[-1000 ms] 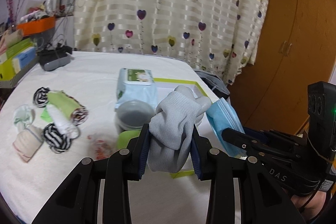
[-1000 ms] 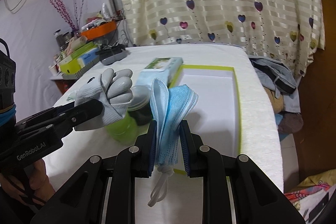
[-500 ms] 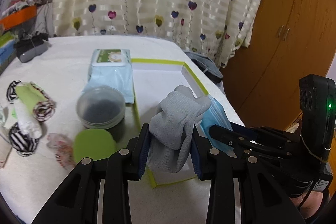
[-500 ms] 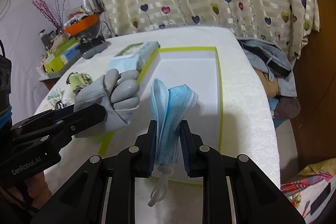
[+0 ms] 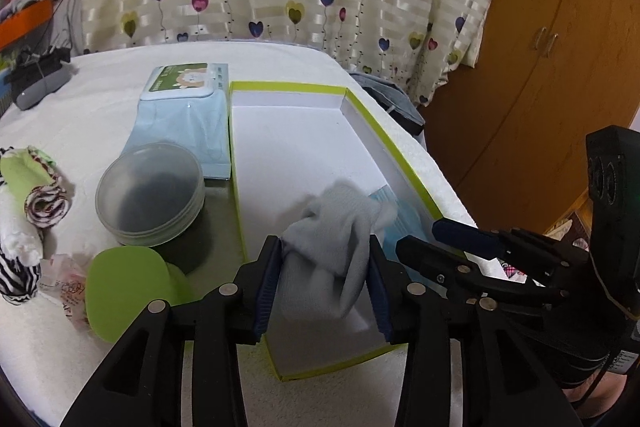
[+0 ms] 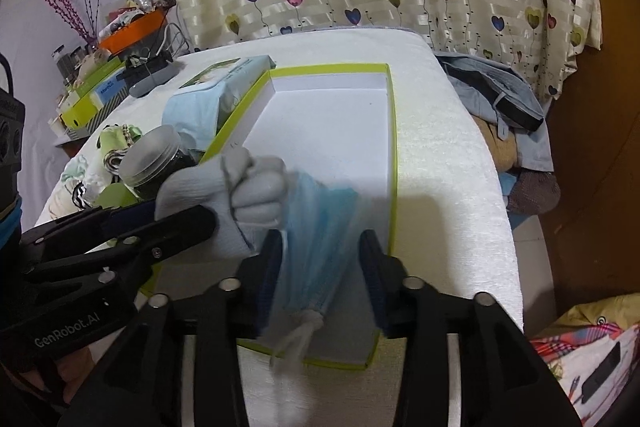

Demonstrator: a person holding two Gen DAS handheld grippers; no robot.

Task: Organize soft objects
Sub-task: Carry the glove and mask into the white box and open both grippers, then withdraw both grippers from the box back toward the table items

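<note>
My left hand-held gripper [image 5: 324,287] is opening its jaws; the grey glove [image 5: 332,247] is still between them, over the near end of the white box with green rim [image 5: 390,143]. My right hand-held gripper [image 6: 318,269] is also opening, and the blue face mask [image 6: 320,227], blurred, hangs loose between its pads above the same box. The wet wipes pack [image 5: 184,107] lies just beside the box on the tabletop [image 5: 100,87].

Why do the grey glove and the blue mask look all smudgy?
Left wrist view: the grey glove is motion-blurred as it slips from opening fingers. Right wrist view: the blue mask smears likewise, falling toward the sharp white box.
</note>
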